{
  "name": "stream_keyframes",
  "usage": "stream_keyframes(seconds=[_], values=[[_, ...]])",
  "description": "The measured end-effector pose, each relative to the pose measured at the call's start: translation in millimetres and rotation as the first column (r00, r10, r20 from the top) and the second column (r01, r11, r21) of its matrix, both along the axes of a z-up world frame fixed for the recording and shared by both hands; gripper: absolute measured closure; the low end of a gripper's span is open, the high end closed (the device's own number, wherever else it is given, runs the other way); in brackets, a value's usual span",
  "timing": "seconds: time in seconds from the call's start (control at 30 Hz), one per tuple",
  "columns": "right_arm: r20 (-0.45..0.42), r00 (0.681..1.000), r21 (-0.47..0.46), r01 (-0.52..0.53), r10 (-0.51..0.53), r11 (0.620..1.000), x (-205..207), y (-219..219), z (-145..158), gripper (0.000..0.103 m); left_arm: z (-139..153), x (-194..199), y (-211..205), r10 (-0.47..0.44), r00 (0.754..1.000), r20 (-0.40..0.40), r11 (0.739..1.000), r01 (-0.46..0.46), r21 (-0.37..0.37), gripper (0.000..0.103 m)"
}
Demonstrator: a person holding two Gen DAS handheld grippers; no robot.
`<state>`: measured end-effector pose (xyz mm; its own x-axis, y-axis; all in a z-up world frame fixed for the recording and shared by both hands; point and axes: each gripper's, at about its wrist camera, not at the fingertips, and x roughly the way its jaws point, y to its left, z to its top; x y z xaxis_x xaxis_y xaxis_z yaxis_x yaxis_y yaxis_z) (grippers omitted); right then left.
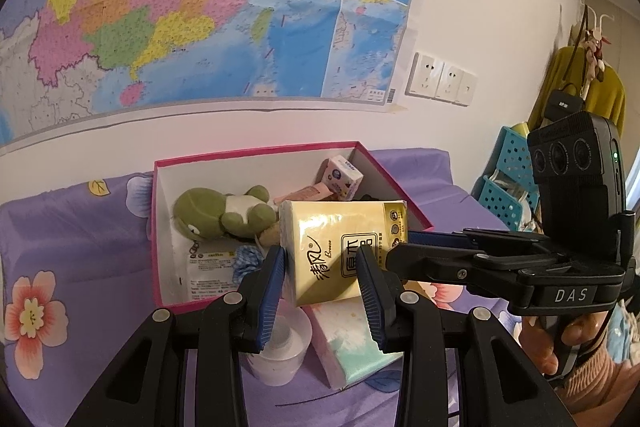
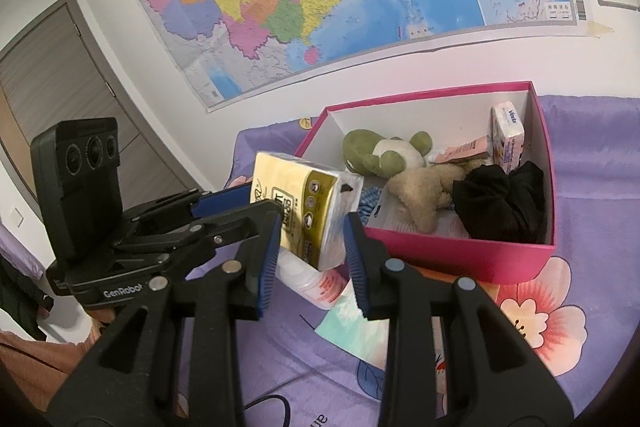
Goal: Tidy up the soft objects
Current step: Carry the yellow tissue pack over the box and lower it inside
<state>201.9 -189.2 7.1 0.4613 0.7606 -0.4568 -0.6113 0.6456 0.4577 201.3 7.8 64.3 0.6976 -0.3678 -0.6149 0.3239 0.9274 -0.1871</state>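
yellow pack held by two claws at the box rim

yellow tissue pack (image 1: 344,251) hangs in the air just in front of the pink box (image 1: 256,151), over its near edge and not yet inside. left gripper (image 1: 324,287) has its blue pads closed narrow on the pack's lower sides. right gripper (image 2: 310,247) is closed on one end of the same pack, its pads pressing the plastic wrap. so both claws hold one soft thing at once.

inside the box lie a green plush (image 2: 380,151), a beige plush (image 2: 428,187), a black cloth (image 2: 504,199) and a small tissue pack (image 2: 508,139). free floor space there looks slim.

my worry: the wrap is slick and the pack squashes, so a loose pinch could let it slide out and drop onto the purple sheet (image 1: 72,235). if the two hands pull apart or twist unevenly, the wrap may tear. a low pass could catch the rim and shove the box back. below it sit a paper roll (image 1: 282,351) and another flat pack (image 1: 352,343), which a fall would knock.
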Motion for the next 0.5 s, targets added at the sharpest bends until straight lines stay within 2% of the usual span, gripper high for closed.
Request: stream_keyframes(seconds=[0.5], values=[[-0.021, 1.000, 0.002, 0.006, -0.006, 1.000, 10.1, 4.6, -3.0, 0.067, -5.2, 12.0, 6.3, 0.007, 1.000, -0.017, 1.000, -0.007, -0.001, 0.066]])
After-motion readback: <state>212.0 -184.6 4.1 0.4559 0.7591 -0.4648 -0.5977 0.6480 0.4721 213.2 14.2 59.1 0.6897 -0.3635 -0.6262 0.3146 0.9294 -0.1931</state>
